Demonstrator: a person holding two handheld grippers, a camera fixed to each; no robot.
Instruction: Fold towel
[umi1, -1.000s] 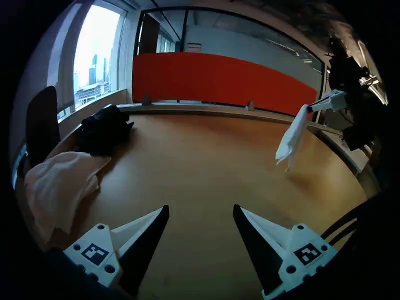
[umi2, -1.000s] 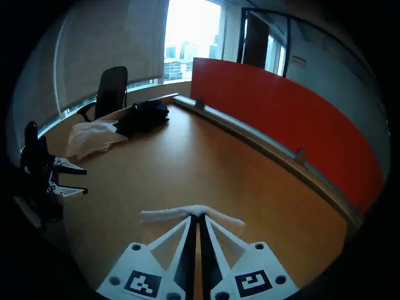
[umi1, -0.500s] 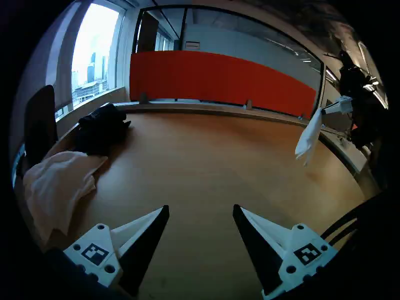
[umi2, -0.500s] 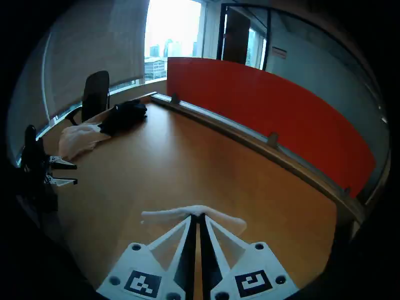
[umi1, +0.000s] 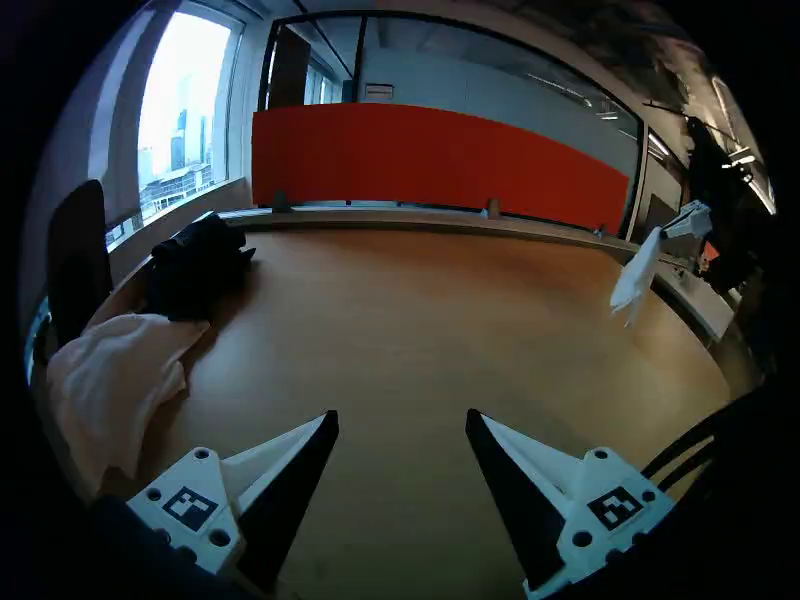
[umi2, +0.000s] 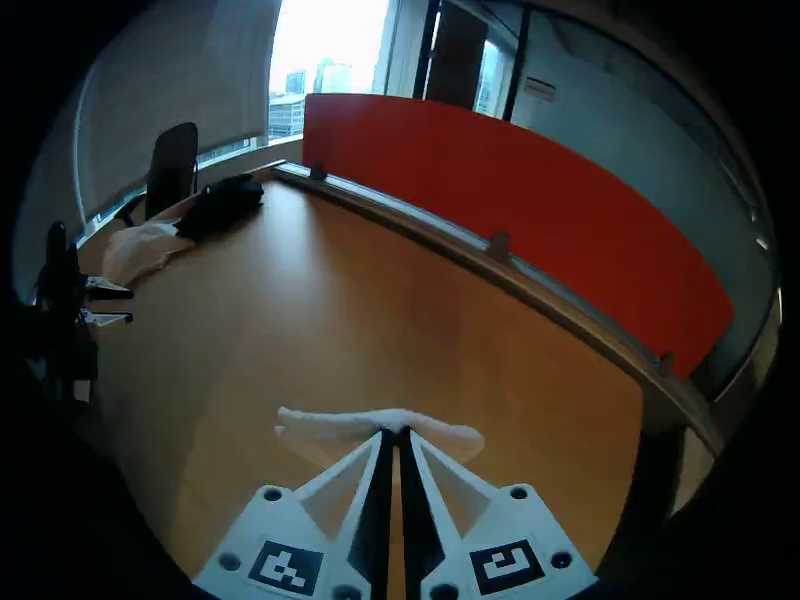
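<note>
A small white towel (umi2: 375, 427) is pinched between the tips of my right gripper (umi2: 396, 434), whose fingers are shut on it. In the left gripper view that same towel (umi1: 635, 282) hangs in the air from the right gripper (umi1: 690, 219) at the far right, above the table's right side. My left gripper (umi1: 400, 420) stands open low over the wooden table (umi1: 420, 320) with nothing between its fingers. In the right gripper view the left gripper (umi2: 108, 304) is small at the far left edge.
A cream cloth pile (umi1: 100, 385) lies at the table's left edge, with a black garment (umi1: 195, 265) behind it. A red partition (umi1: 440, 155) runs along the far edge. A dark office chair (umi2: 172, 170) stands by the window.
The right gripper has carried the hanging towel farther right and away from the left gripper. The left gripper has held its place, still open.
</note>
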